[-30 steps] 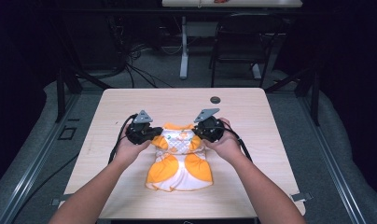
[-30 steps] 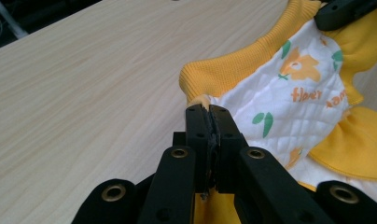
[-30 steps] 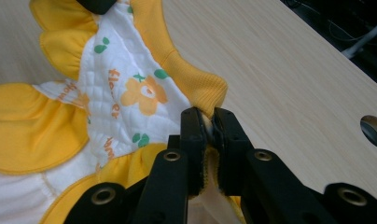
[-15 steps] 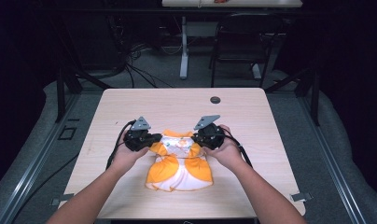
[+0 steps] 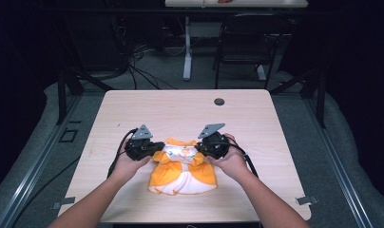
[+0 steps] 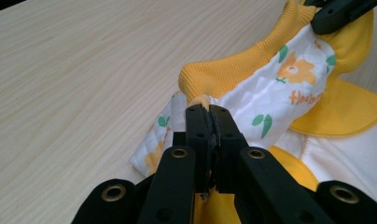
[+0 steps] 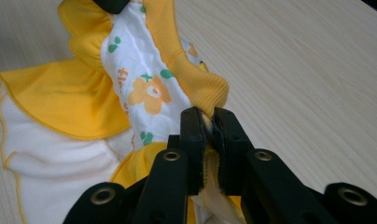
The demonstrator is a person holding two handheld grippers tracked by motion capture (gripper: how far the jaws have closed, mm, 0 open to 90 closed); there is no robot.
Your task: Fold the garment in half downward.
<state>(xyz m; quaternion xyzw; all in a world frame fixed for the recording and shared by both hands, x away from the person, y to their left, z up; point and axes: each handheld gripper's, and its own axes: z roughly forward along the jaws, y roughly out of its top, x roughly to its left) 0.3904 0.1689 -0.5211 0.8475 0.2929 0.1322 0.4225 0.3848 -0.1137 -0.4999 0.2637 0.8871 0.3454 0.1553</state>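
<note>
The wooden table (image 5: pixel 190 111) takes up the middle of the high view, pale and broad, with a small dark round fitting (image 5: pixel 219 101) near its far edge, in the upper centre of the frame.

Toward the lower middle of that frame lies the little yellow and white dress (image 5: pixel 182 168), its skirt spread flat on the wood toward the bottom edge and its flowered bodice drawn up between my two tools.

My left gripper (image 5: pixel 152 147) sits at the dress's left shoulder. In the left gripper view my jaws come together at lower centre, pinched tight on a fold of the flowered cloth (image 6: pixel 252 100) just beneath the ribbed yellow collar (image 6: pixel 233 70).

My right gripper (image 5: pixel 203 146) sits at the other shoulder, right of centre in the high view. In the right gripper view my jaws are likewise clamped on the fabric, right under the ribbed yellow band (image 7: pixel 196 79), with the yellow ruffle (image 7: pixel 60 102) and white skirt lying at the left of the frame.
</note>
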